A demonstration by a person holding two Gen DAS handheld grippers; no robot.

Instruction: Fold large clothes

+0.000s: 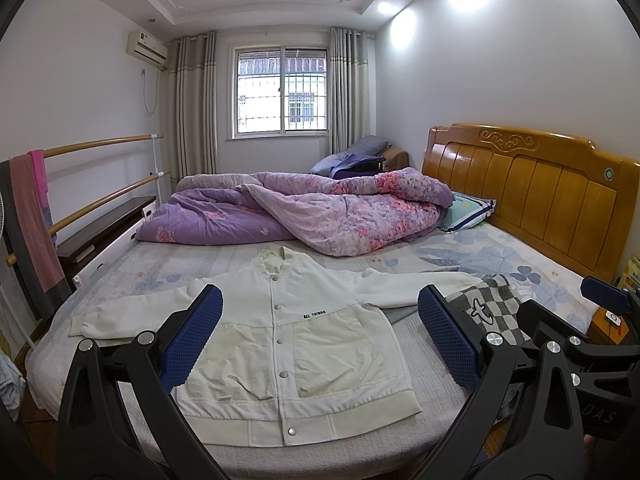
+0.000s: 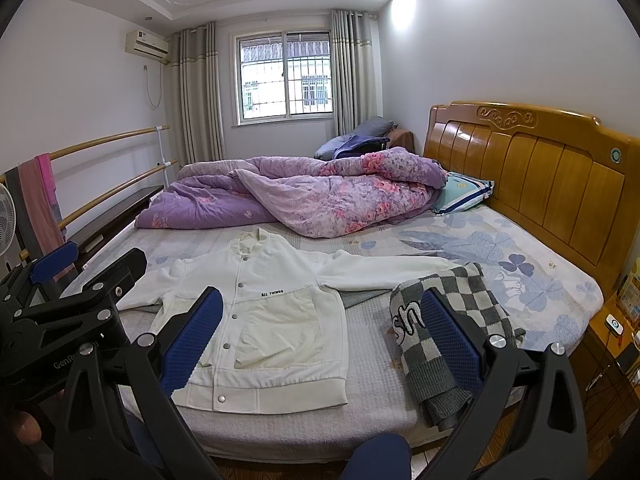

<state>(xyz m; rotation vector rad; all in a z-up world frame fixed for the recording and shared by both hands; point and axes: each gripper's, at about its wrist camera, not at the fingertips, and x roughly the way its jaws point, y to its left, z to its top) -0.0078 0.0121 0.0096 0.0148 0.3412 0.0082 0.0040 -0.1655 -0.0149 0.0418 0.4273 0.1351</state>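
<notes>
A white snap-button jacket lies flat and face up on the bed, sleeves spread to both sides, hem toward me. My left gripper hovers above its front, open with nothing between its blue pads. My right gripper is open too, held over the gap between the jacket and a grey-and-white checkered garment lying bunched to the right. In the left wrist view the right gripper shows at the far right. The left gripper shows at the left edge of the right wrist view.
A crumpled purple floral quilt and a pillow fill the far half of the bed. A wooden headboard stands on the right. At the left is a rail with hanging cloths, and a nightstand is at the right.
</notes>
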